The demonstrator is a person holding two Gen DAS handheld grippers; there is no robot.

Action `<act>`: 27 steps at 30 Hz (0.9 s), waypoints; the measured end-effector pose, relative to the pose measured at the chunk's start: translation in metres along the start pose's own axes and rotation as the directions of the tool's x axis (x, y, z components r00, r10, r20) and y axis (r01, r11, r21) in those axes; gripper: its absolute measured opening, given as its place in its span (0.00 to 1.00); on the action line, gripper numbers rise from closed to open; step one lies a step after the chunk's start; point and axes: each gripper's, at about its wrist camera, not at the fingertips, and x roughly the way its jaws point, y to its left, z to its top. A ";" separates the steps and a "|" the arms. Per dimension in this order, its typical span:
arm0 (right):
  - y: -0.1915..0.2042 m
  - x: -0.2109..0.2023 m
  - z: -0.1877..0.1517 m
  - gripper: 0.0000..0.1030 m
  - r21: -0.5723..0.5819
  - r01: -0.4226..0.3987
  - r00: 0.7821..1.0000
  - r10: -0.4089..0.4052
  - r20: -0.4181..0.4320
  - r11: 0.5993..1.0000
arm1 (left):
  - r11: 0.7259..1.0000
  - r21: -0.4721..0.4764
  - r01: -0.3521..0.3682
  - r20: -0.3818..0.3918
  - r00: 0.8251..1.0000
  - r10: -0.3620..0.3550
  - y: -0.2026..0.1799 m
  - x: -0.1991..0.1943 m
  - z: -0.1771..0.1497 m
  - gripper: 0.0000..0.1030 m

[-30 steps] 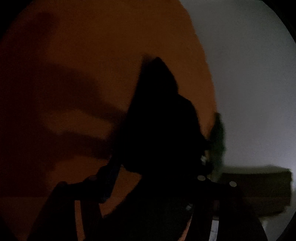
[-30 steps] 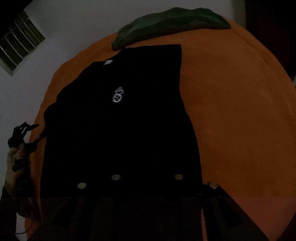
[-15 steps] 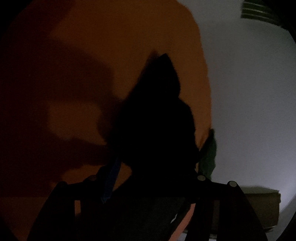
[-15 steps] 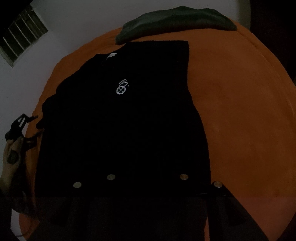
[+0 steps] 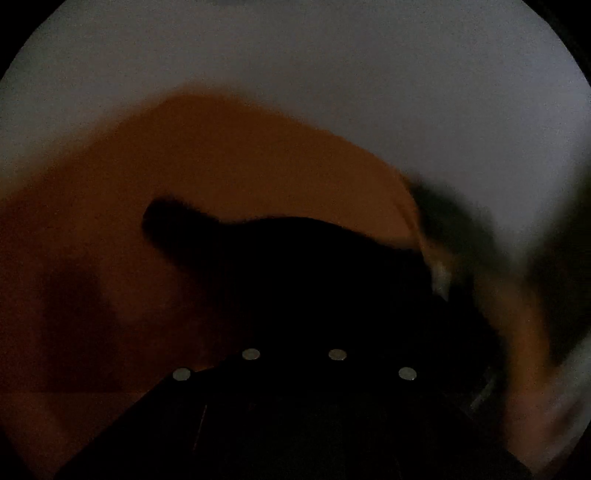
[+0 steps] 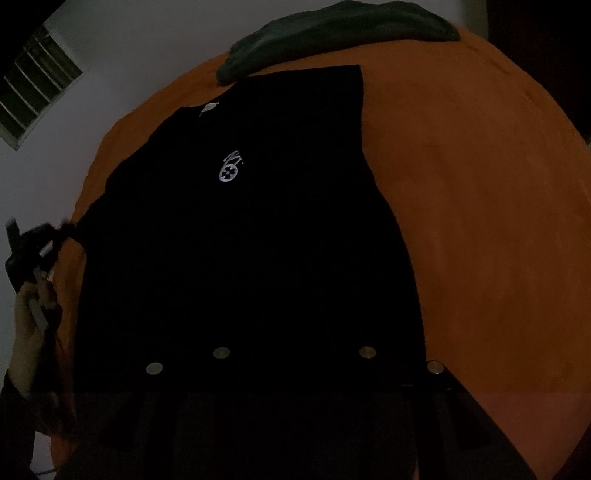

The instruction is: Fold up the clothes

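Black shirt lies flat on the orange surface, green garment at far edge; my left hand-held gripper at its left sleeve, both grips too dark to tell.

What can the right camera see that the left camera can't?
Only the right camera shows the whole black shirt lying flat with its small white logo, a window grille, and a hand holding the left tool. Only the left camera shows one dark sleeve end poking out, very blurry. Both show the orange surface and a dark green cloth.
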 end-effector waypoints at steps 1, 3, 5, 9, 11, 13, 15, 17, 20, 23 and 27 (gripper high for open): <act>-0.001 0.001 0.000 0.28 -0.002 0.000 1.000 0.000 -0.005 1.000 | 0.984 0.180 -0.015 0.018 1.000 0.012 -0.024 -0.009 -0.001 0.08; -0.002 0.003 -0.001 0.28 0.000 0.001 1.000 -0.001 -0.015 1.000 | 0.918 0.398 -0.007 -0.053 0.998 0.031 -0.066 -0.001 -0.025 0.10; -0.004 0.005 0.000 0.28 0.007 0.001 1.000 -0.001 -0.024 1.000 | 0.881 0.472 -0.014 -0.100 0.993 0.069 -0.084 0.007 -0.039 0.12; 0.000 0.005 0.001 0.28 0.010 -0.009 1.000 0.010 -0.029 1.000 | 0.874 0.486 -0.001 -0.118 0.991 0.067 -0.084 0.002 -0.050 0.36; 0.007 0.004 0.002 0.28 -0.014 -0.023 0.999 0.023 -0.032 1.000 | 0.886 0.459 0.067 -0.150 0.989 0.003 -0.081 -0.001 -0.046 0.43; 0.015 0.004 0.005 0.28 -0.043 -0.036 0.999 0.035 -0.034 0.998 | 0.895 0.424 0.136 -0.181 0.981 -0.064 -0.068 -0.019 -0.045 0.46; 0.025 0.005 0.012 0.28 -0.065 -0.070 0.997 0.067 -0.040 0.995 | 0.912 0.356 0.204 -0.207 0.969 -0.136 -0.059 -0.016 -0.033 0.48; 0.037 0.009 0.024 0.28 -0.080 -0.122 0.992 0.117 -0.055 0.989 | 0.917 0.229 0.327 -0.252 0.930 -0.269 -0.029 -0.026 -0.024 0.52; 0.065 0.023 0.058 0.28 -0.063 -0.257 0.964 0.252 -0.081 0.964 | 0.917 0.128 0.378 -0.272 0.902 -0.334 -0.002 -0.054 -0.027 0.59; 0.111 0.046 0.105 0.28 -0.081 -0.379 0.923 0.371 -0.097 0.922 | 0.937 0.077 0.341 -0.269 0.912 -0.310 0.036 -0.054 -0.023 0.60; 0.202 0.098 0.163 0.37 -0.202 -0.460 0.887 0.435 -0.157 0.865 | 0.970 -0.015 0.242 -0.279 0.931 -0.237 0.082 -0.037 -0.016 0.60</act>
